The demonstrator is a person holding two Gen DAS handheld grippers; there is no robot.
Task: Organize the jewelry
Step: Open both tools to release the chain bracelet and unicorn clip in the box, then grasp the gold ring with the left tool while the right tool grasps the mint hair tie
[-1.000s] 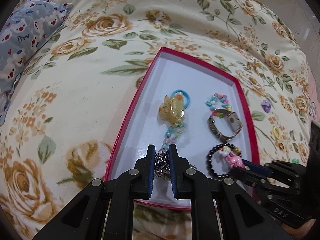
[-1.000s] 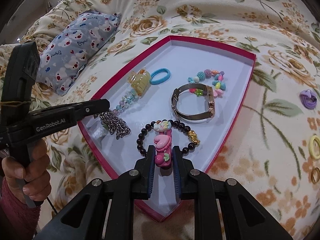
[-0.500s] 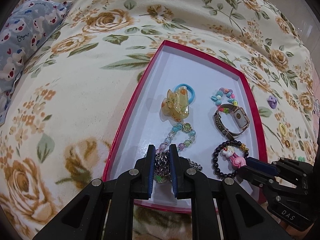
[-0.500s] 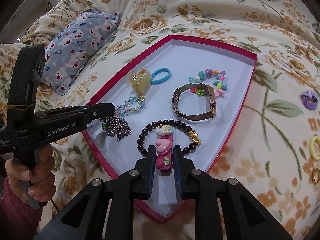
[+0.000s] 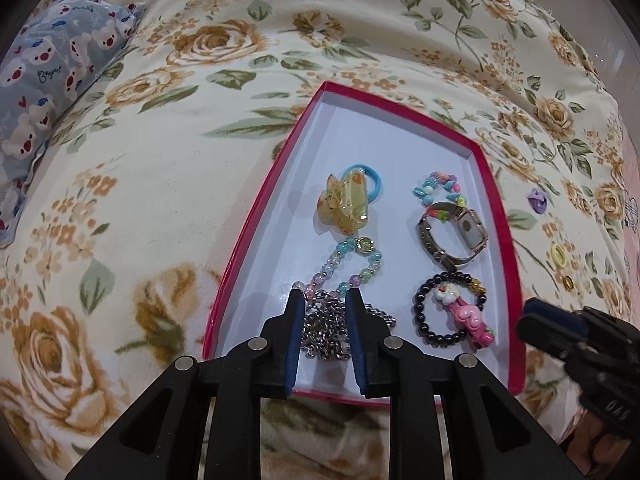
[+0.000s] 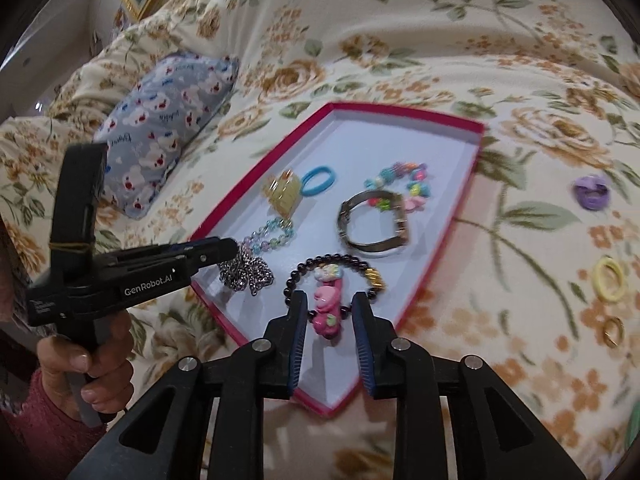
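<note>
A red-rimmed white tray (image 5: 256, 216) (image 6: 440, 240) lies on the flowered bedspread. In it lie a silver chain (image 5: 328, 332) (image 6: 244, 272), a pastel bead bracelet (image 5: 352, 264), a yellow hair claw (image 5: 344, 204), a blue hair tie (image 6: 318, 180), a watch (image 5: 452, 236) (image 6: 376, 224), a colourful bead bracelet (image 5: 438, 188), a black bead bracelet (image 5: 444, 308) and a pink clip (image 6: 326, 312). My left gripper (image 5: 322, 300) is open, its jaws either side of the chain. My right gripper (image 6: 330, 304) is open around the pink clip.
On the bedspread right of the tray lie a purple hair tie (image 6: 592, 194), a yellow hair tie (image 6: 610, 280) and a gold ring (image 6: 614, 332). A blue bear-print pillow (image 6: 160, 136) lies to the left.
Both grippers have opened: the left has let go of the chain, the right of the pink clip. Both items now lie in the tray. The right gripper has drawn back a little.
</note>
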